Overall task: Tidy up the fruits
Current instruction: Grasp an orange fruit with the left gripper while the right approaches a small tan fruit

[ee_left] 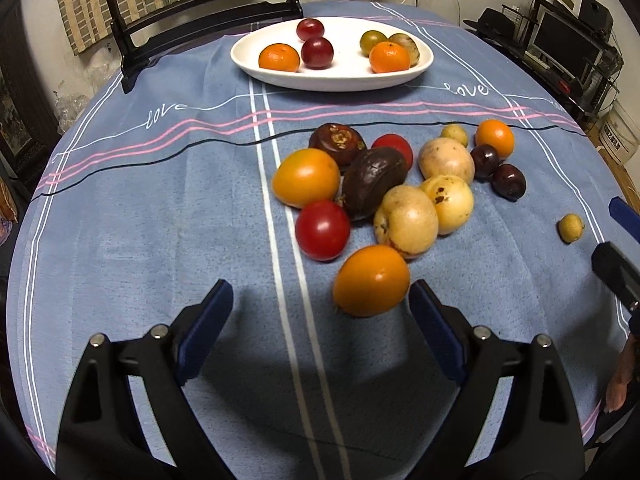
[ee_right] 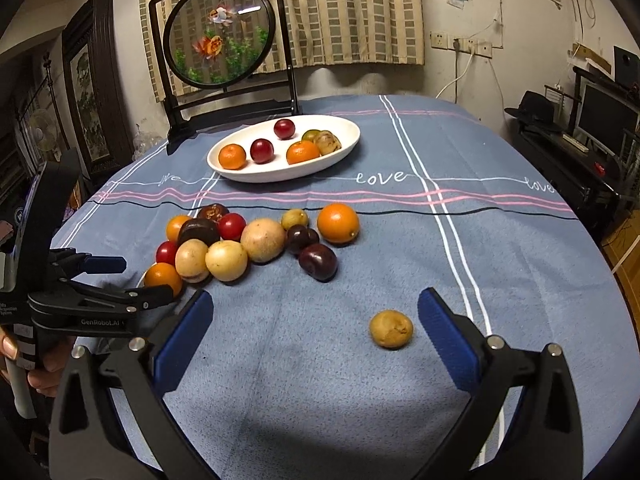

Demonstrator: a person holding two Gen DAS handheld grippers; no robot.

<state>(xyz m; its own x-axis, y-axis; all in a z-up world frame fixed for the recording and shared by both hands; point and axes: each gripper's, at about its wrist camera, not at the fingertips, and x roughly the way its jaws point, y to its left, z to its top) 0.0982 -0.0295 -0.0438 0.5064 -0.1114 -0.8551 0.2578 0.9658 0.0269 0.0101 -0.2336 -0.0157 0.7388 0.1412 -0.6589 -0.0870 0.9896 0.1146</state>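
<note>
Six fruits are sitting in the plate (ee_left: 332, 80), far ahead of both tools. Most are still waiting in the pile (ee_left: 384, 192) on the worktop (ee_left: 140, 220). Left tool (ee_left: 320, 304) is hanging wide, empty, an orange fruit (ee_left: 371, 280) just ahead by its right finger. Right tool (ee_right: 316, 312) is gaping wide, empty, a small brown fruit (ee_right: 391, 329) lying between its tips.

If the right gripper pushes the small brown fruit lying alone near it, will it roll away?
The small brown fruit looks round, so it would probably roll. Its dented, uneven skin and the fuzzy tablecloth may stop it soon. It seems light.
</note>
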